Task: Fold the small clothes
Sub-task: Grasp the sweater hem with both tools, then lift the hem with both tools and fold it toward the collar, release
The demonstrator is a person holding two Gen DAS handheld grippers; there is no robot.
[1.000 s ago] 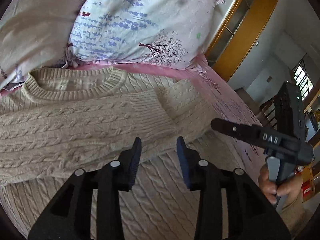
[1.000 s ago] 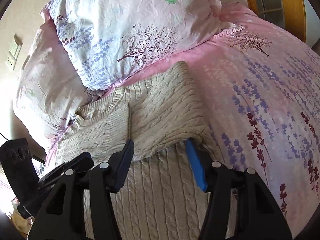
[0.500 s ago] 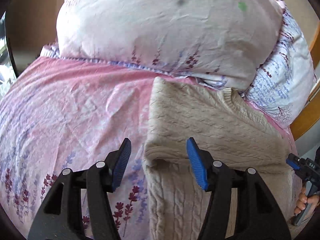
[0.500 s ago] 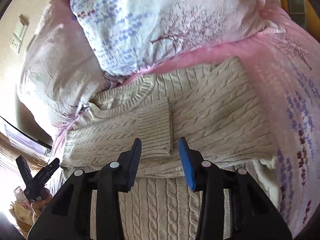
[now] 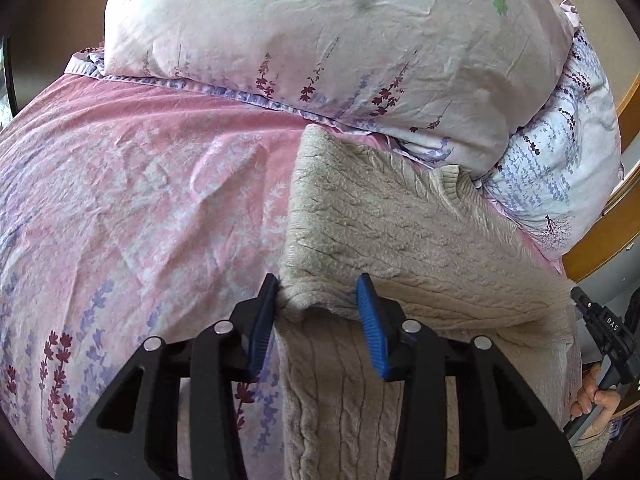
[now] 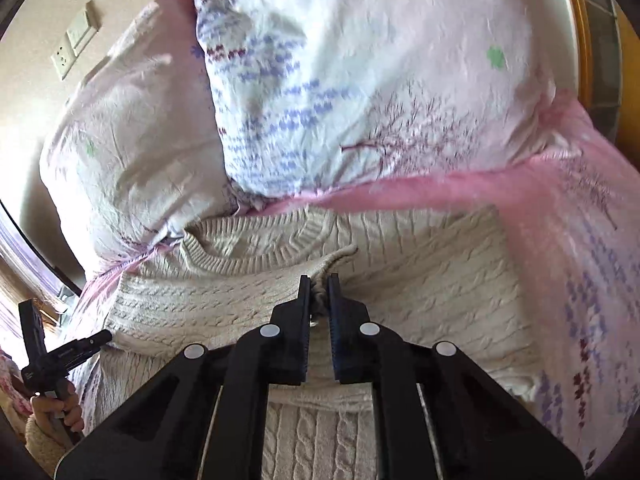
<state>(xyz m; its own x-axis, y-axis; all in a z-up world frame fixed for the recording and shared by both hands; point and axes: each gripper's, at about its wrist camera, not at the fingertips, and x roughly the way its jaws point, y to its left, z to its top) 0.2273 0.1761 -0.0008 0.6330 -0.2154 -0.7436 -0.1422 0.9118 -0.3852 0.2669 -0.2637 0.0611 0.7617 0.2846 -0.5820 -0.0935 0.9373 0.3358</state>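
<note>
sweater: a cream cable-knit sweater (image 5: 400, 240) lies flat on the pink bedsheet (image 5: 140, 200), its neckline against the pillows, its sleeves already folded in over the chest.
long axis: it runs from the pillows down toward both cameras, collar far, hem near; the folded sleeves lie crosswise to that.
left gripper: the left gripper (image 5: 316, 312) sits at the sweater's outer folded corner, on the side away from the right hand. Its jaws have just been closing, with a bunched lip of knit between them; the left pad touches the fabric, the right blue pad stands a little apart, so it is not yet clamped.
right gripper: the right gripper (image 6: 319, 296) is clenched on the ribbed cuff (image 6: 336, 258) of the folded sleeve, just below the collar (image 6: 256, 256); its jaws have just been closing onto it.
which hand is nearer: the right already has the cuff; the left needs only to finish pinching at its corner.
next move, as I judge: lift the upper part and bring it toward the hem, or straighten the sleeve first; I cannot tell which.
around: two flowered pillows (image 6: 360, 80) press against the collar end; a wooden frame (image 5: 600, 240) stands beyond the pillows.
in the way: nothing lies on the sweater; the pillows crowd the collar and could drag on a lift.
</note>
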